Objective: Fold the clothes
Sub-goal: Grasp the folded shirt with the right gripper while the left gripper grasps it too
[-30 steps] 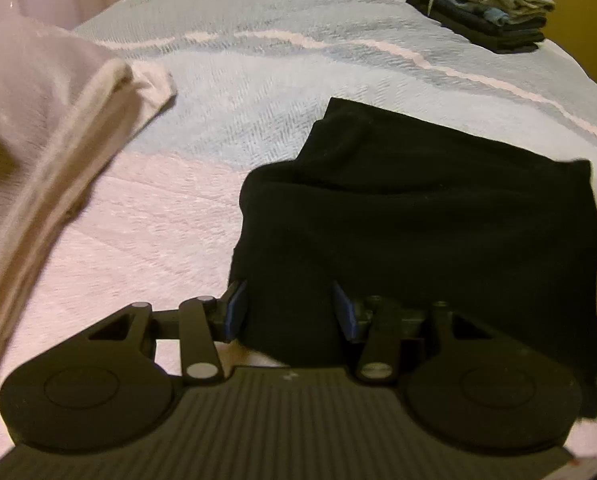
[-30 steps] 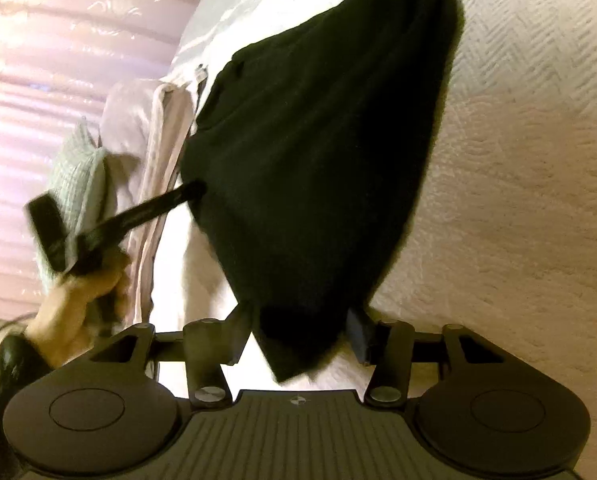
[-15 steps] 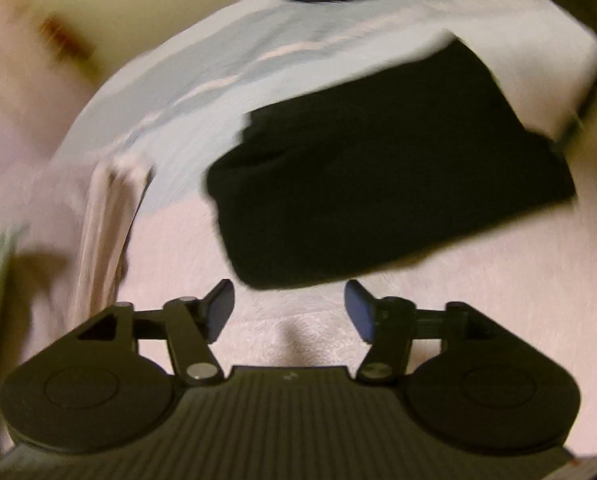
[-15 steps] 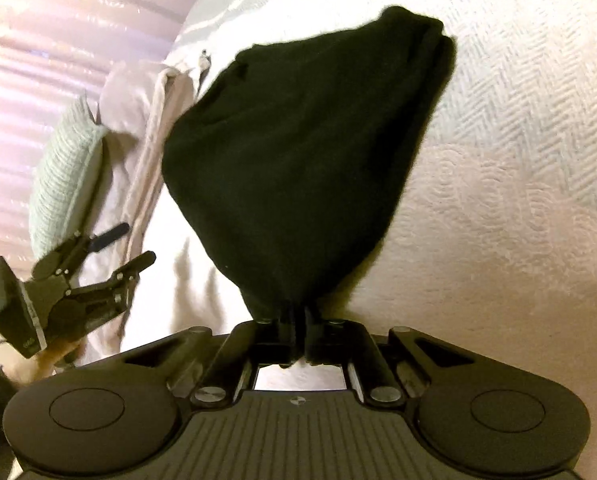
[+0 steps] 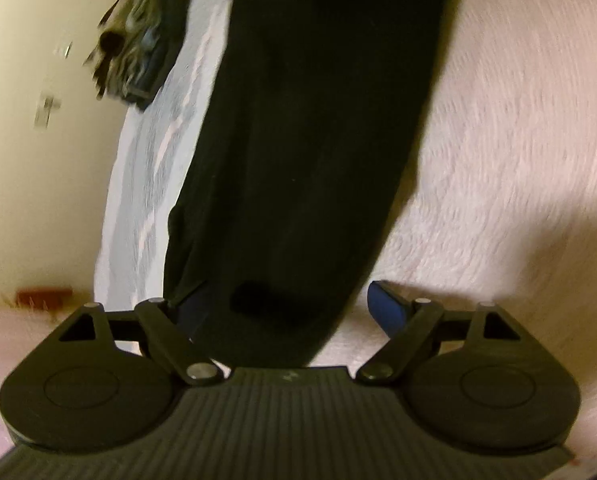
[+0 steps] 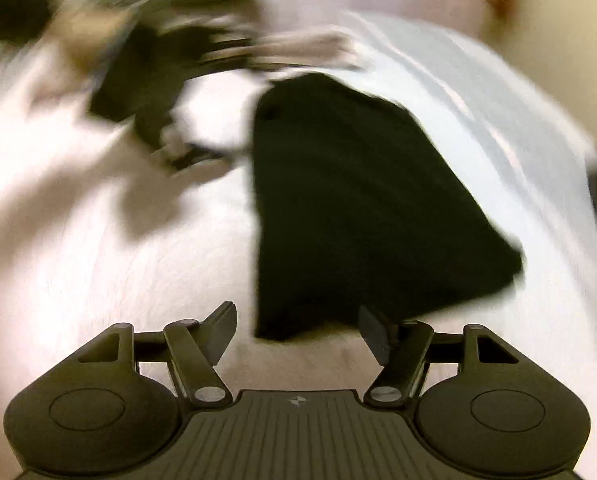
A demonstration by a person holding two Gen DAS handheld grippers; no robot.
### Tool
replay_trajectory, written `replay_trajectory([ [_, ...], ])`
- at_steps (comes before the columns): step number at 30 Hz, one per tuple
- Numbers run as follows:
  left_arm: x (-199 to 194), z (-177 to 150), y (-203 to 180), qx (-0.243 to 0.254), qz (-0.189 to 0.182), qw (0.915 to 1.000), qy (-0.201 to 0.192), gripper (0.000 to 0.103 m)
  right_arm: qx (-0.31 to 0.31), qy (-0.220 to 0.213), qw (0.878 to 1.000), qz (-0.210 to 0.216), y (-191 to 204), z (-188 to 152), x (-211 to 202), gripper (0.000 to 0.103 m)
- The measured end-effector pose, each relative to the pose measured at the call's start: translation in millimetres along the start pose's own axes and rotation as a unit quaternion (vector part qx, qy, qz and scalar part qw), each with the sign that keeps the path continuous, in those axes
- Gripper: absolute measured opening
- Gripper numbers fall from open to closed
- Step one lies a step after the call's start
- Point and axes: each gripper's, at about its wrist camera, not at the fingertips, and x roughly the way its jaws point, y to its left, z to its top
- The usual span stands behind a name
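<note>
On textured bedspread — smooth black garment, folded.

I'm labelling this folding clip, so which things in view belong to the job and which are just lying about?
In the job:
- black garment on the bed
- left gripper, jaws open around its near end
- right gripper, jaws open at its near edge

Lying about:
- stack of folded clothes
- bedspread
- blurred pillows, far side
</note>
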Motion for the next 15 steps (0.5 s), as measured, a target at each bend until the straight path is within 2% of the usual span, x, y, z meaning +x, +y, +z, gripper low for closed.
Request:
replay_trajectory([
  [2,8,-8,-2,0.016,0.014,0.9997,-0.011,0.082,-0.082,-0.006,0.996,-0.02,32,3,12,0.065],
  [6,26,-21,-8,0.045,0.028,0.9982,-0.026,0.082,-0.168,-0.014,0.983,-0.068,69,5,43,0.065],
  [12,43,-31,-12,0.087,0.041,0.9936,-0.06,0.085,-0.233,0.007,0.961,-0.146,69,2,79,0.062],
  [15,49,-31,-8,0.083,0.033,0.9939,-0.064,0.084,-0.249,0.022,0.955,-0.163,56,1,87,0.054],
])
